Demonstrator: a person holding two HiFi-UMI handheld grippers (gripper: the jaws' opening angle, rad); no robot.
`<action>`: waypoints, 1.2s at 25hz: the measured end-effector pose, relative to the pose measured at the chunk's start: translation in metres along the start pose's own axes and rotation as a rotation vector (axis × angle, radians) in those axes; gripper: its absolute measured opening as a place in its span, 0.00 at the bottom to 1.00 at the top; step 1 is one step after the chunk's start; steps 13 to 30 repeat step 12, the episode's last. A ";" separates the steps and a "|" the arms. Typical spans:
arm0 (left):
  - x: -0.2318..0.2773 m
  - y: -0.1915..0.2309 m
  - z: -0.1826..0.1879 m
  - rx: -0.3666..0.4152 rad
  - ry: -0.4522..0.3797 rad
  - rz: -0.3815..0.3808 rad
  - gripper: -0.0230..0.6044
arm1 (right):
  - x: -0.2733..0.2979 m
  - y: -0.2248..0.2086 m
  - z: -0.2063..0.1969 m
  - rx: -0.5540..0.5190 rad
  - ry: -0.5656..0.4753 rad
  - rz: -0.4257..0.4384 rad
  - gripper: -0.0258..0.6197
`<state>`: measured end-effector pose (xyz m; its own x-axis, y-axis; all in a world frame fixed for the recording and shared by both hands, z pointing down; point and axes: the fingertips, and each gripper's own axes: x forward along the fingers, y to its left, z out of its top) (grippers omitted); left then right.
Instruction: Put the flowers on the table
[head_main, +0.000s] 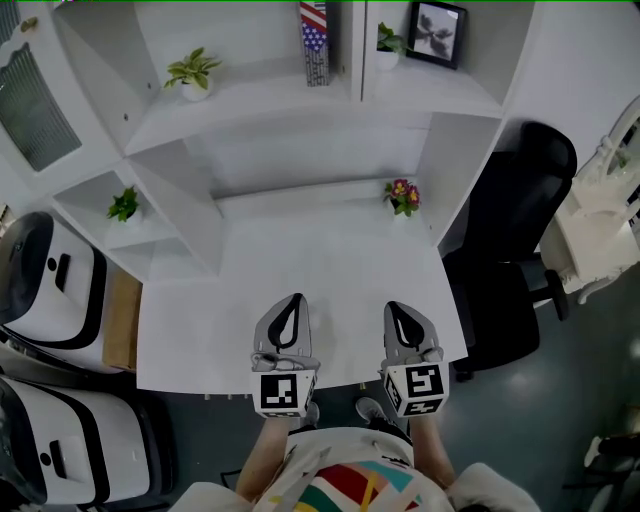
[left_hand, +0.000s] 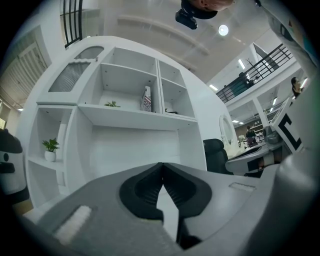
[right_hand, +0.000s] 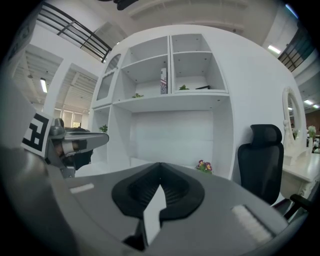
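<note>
A small pot of pink and yellow flowers (head_main: 402, 195) stands on the white desk (head_main: 300, 250) at its back right corner, by the shelf wall. In the right gripper view the flowers (right_hand: 203, 165) show ahead, just right of the jaws. My left gripper (head_main: 296, 299) hovers over the desk's front edge, left of centre, shut and empty. My right gripper (head_main: 392, 307) is beside it on the right, also shut with nothing between the jaws. In the gripper views, the tips of the left gripper (left_hand: 161, 165) and of the right gripper (right_hand: 160, 165) meet. Both are well short of the flowers.
White shelves rise behind the desk with green plants (head_main: 193, 72) (head_main: 124, 205) (head_main: 388, 42), a flag-patterned item (head_main: 314, 40) and a framed picture (head_main: 436, 32). A black office chair (head_main: 520, 230) stands to the right. White machines (head_main: 40, 280) sit to the left.
</note>
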<state>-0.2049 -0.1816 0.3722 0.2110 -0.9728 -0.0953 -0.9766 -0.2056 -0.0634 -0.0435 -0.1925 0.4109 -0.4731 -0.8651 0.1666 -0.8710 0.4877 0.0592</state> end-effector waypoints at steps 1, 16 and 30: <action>0.001 -0.001 -0.002 -0.001 0.004 -0.003 0.04 | 0.000 -0.001 -0.001 0.001 0.004 -0.004 0.04; 0.002 -0.007 -0.009 -0.025 0.032 -0.030 0.04 | -0.008 -0.012 -0.006 0.005 0.014 -0.047 0.04; 0.002 -0.007 -0.009 -0.025 0.032 -0.030 0.04 | -0.008 -0.012 -0.006 0.005 0.014 -0.047 0.04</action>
